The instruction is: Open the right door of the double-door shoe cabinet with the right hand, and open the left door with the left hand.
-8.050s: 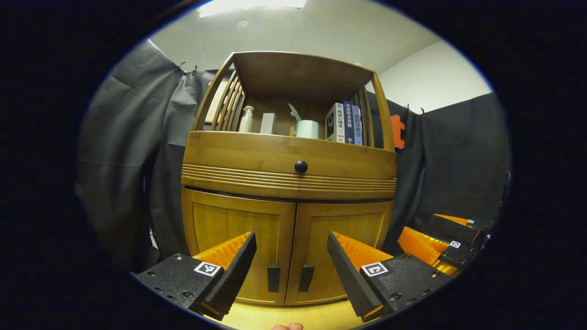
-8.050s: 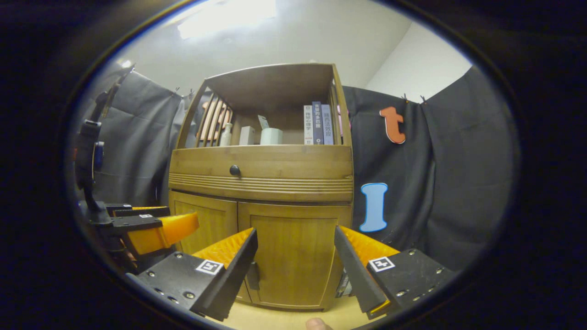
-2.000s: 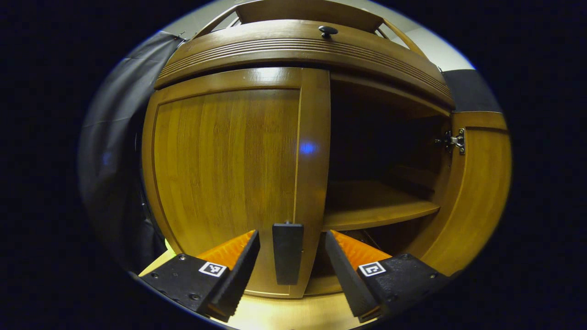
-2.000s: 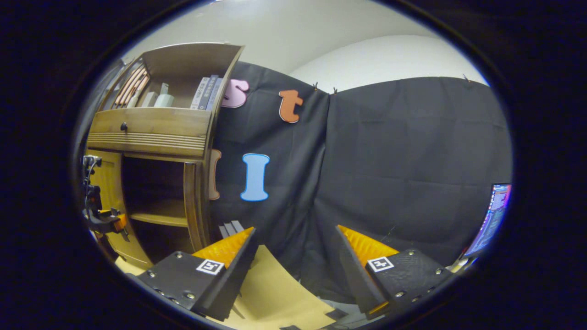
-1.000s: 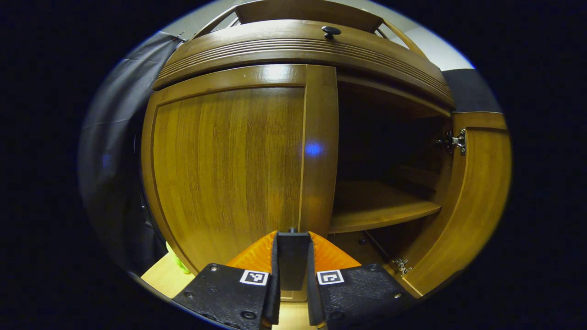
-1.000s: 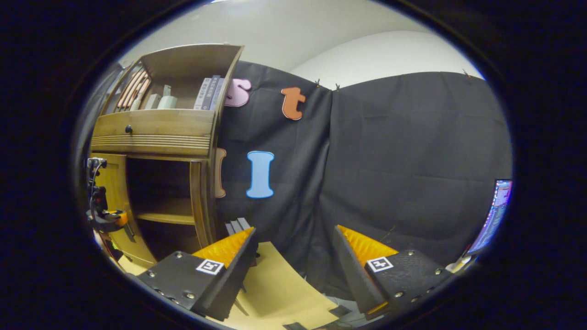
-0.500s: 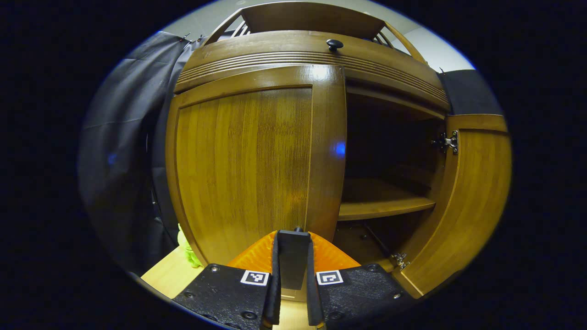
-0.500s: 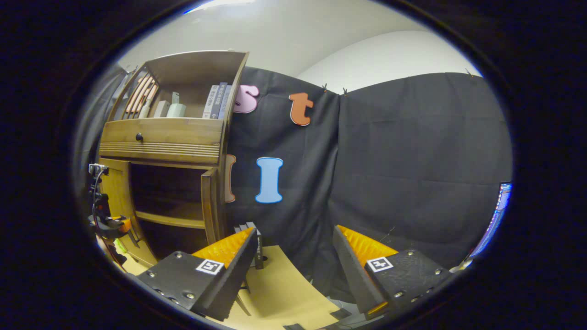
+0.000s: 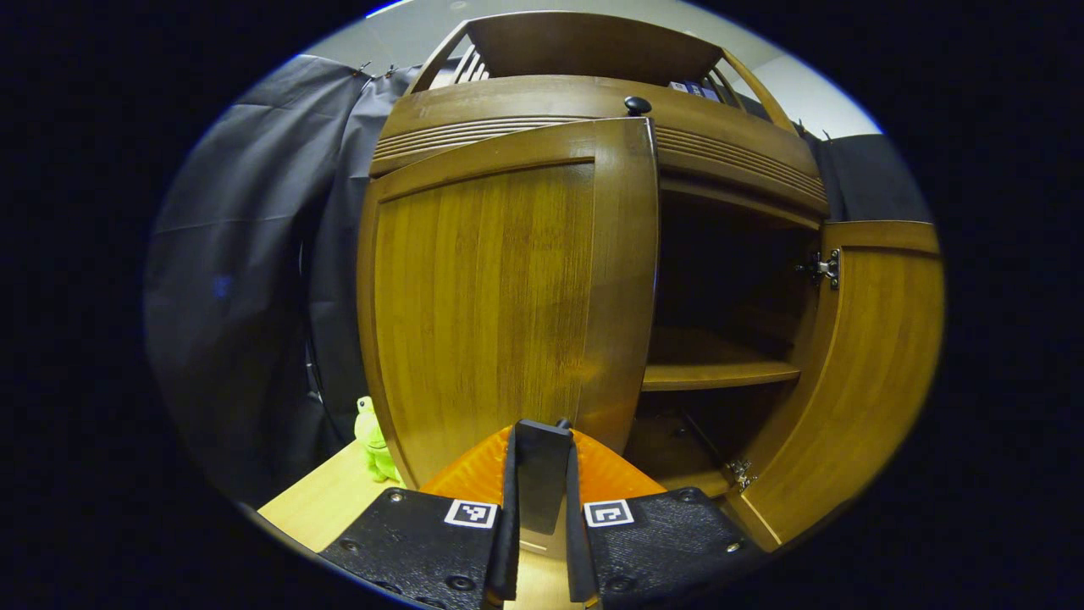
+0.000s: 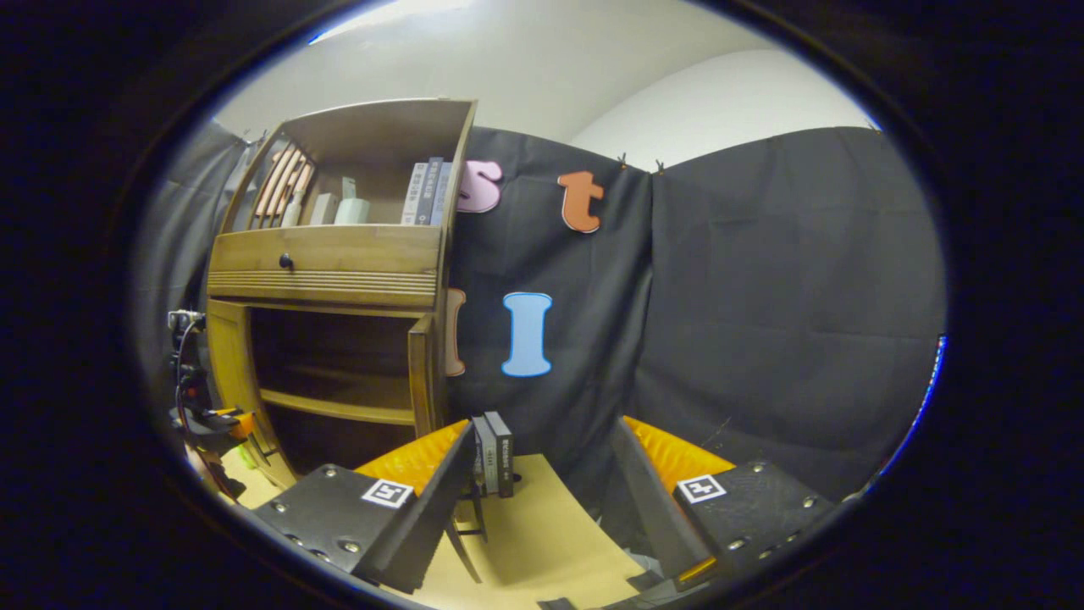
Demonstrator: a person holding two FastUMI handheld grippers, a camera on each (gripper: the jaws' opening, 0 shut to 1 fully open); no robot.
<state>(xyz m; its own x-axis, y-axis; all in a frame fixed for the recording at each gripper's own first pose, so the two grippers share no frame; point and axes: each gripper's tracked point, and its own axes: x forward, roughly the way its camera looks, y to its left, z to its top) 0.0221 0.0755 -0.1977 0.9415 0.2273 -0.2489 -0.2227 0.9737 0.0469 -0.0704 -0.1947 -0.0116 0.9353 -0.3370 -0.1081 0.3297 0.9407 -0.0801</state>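
With the right door (image 9: 855, 373) already open, the left tool (image 9: 539, 500), clamped on the left door's handle (image 9: 540, 474), is swinging the left door (image 9: 500, 296) out, which next calls for a wider pull, while the right tool (image 10: 542, 483) waits with fingers apart.

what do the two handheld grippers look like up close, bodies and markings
The left gripper and the right gripper each have two wedge-shaped fingers mounted on matte black, textured blocks with visible screw heads. Every block carries a small square black-and-white marker tag on top. The inner finger faces look ribbed.
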